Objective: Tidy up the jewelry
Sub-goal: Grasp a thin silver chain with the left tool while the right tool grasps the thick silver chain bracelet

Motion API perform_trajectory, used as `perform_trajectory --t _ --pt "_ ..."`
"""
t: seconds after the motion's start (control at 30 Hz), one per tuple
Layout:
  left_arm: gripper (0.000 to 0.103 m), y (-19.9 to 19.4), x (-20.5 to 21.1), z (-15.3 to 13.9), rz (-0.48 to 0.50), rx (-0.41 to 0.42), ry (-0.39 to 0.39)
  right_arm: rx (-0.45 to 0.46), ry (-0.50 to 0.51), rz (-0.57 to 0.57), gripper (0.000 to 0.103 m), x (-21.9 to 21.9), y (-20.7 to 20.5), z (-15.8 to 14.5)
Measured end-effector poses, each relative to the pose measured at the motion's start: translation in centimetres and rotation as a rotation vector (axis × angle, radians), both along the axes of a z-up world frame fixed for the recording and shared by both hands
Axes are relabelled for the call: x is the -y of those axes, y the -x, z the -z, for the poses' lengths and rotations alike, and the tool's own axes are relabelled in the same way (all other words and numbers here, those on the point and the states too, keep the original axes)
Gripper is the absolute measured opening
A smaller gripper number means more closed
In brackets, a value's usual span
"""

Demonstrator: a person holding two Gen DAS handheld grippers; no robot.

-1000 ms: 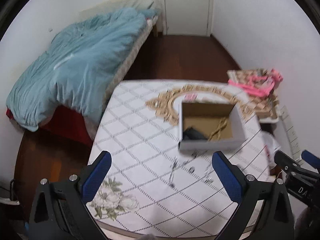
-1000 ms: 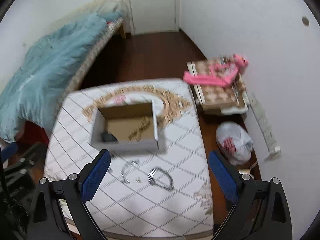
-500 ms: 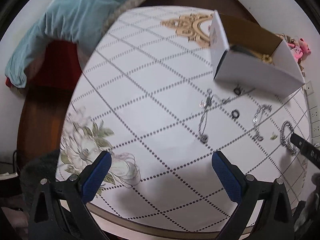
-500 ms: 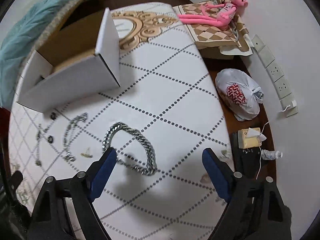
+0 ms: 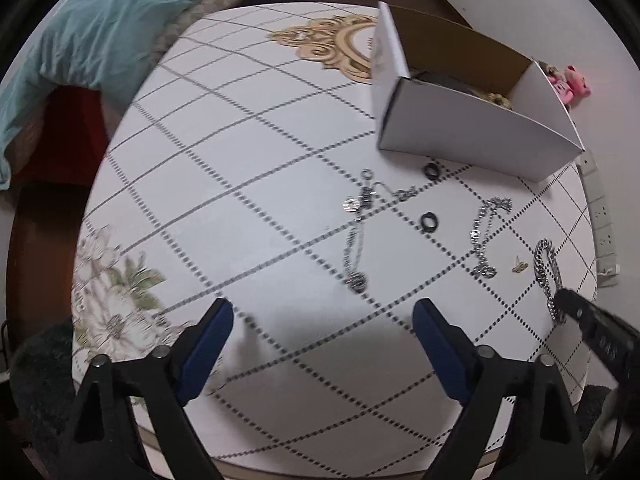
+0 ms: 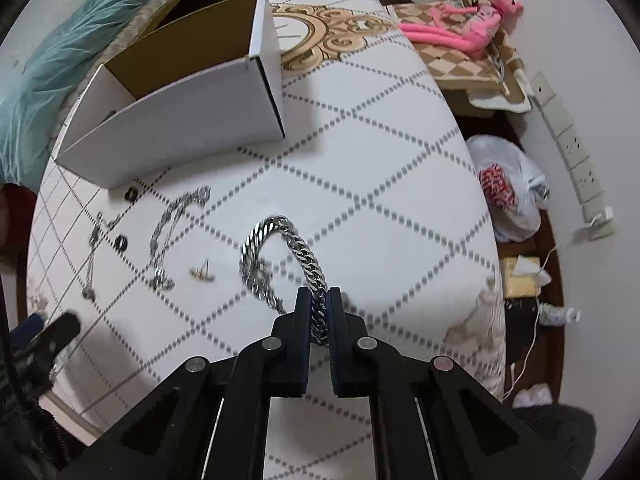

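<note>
Silver curb links of a heavy chain bracelet [image 6: 280, 256] lie just below the middle of the right wrist view, on the white diamond-patterned cloth of the bench [image 6: 380, 184]. One end of it is pinched between the blue pads of the right hand-held gripper [image 6: 319, 304], which is clamped tight on the links; the rest curves up and to the left in a loop on the cloth. In the left wrist view the same bracelet sits at the right edge, with the dark tip of that gripper on its lower end.

To the left of the bracelet lie a small gold-coloured earring [image 6: 202, 274], a thinner silver chain [image 6: 172, 224], two dark rings [image 6: 121, 243] and a long necklace [image 5: 356, 236] with a pendant. An open white cardboard box [image 6: 180, 128] stands above them, in the upper left of the right view.

At the bottom of the left view, the left hand-held gripper [image 5: 324, 320] hangs over bare cloth with its jaws wide and closing, nothing between them. A teal quilt [image 5: 100, 28] fills the upper left, and a pink plush toy [image 6: 460, 28] lies at the upper right.
</note>
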State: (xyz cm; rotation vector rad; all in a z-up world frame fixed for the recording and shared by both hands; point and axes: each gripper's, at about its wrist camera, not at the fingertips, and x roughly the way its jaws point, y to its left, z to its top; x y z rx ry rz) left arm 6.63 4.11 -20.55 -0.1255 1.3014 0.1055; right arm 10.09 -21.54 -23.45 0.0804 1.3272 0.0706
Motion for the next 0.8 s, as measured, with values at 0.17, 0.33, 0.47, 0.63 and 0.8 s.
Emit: perform_trajectory --t 0.17,0.33,0.47,0.63,0.8 --pt "0.042 -0.8 2.0 1.2 0.071 -0.025 -0.029 -0.003 -0.007 0.033 0.008 0.5 1.0 0.1" --pt "0.007 -0.8 2.9 0.6 0.115 0.014 -0.037 -0.009 -0.004 0.038 0.008 0.5 1.0 0.2" --pt "0.007 -0.3 2.7 -0.4 0.113 0.045 -0.009 -0.007 -0.019 0.037 0.008 0.6 1.1 0.0" --pt "0.007 0.7 2.3 -2.9 0.12 0.092 0.024 0.02 -0.063 0.04 0.008 0.7 1.6 -1.8" --pt "0.007 1.1 1.8 -6.1 0.132 0.145 0.069 0.061 -0.132 0.035 0.008 0.7 2.0 -4.8"
